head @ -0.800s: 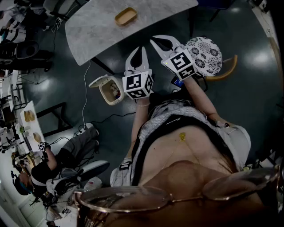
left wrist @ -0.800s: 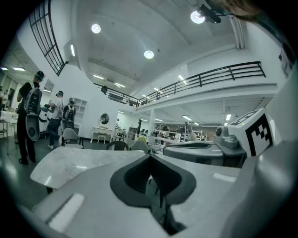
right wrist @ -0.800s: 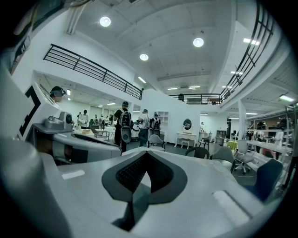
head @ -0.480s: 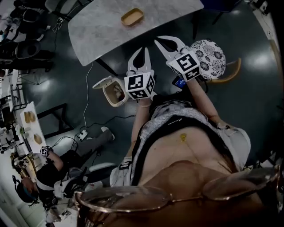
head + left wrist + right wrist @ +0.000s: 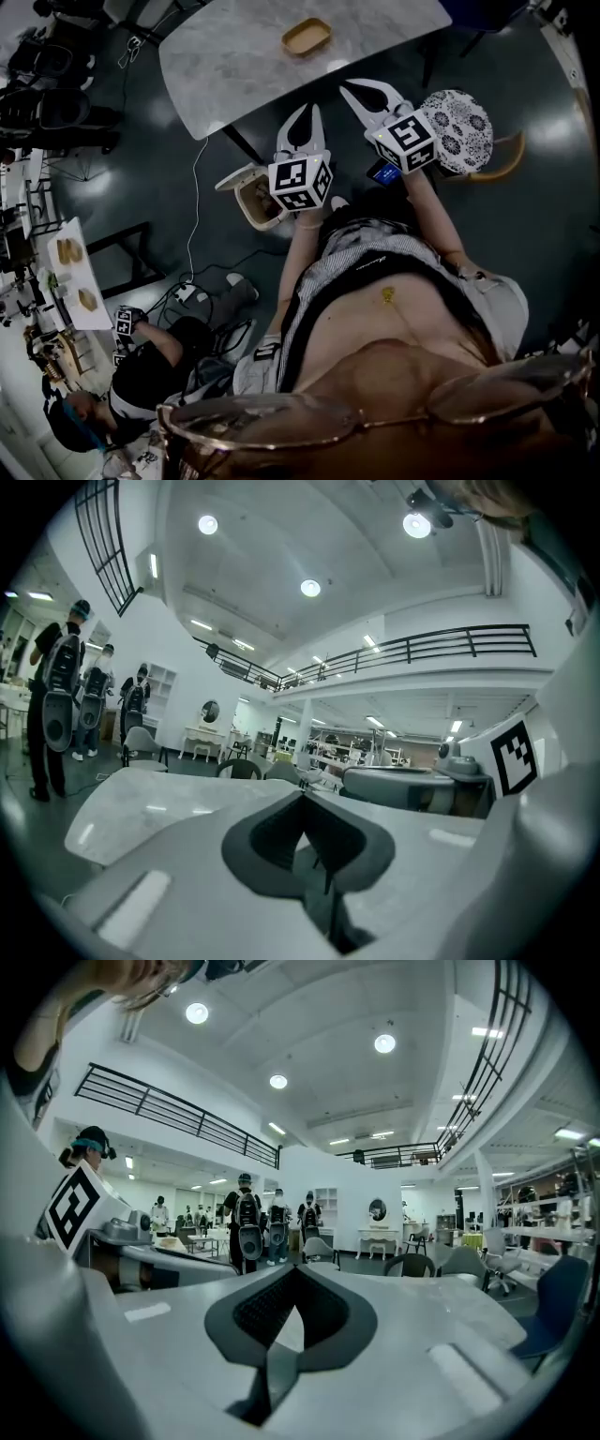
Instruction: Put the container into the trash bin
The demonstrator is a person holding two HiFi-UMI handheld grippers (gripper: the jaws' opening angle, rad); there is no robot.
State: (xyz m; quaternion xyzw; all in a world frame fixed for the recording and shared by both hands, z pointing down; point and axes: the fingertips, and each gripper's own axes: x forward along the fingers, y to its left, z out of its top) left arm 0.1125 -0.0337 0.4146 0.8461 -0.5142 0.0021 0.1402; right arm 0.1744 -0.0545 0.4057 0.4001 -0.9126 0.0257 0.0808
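My 2 tools are raised in front of me. The left tool (image 5: 307,112) has its jaws pressed together on nothing, and the right tool (image 5: 364,91) is likewise closed and empty. Beyond the left tool, the trash bin (image 5: 251,187) stands on the floor with its lid open. Farther off, the container (image 5: 307,37) sits on the bench (image 5: 234,61), well apart from both tools.

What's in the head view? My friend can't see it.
A person holds the left gripper and right gripper, both shut and empty, above a dark floor. A tan container sits on the table ahead; an open trash bin stands nearby.
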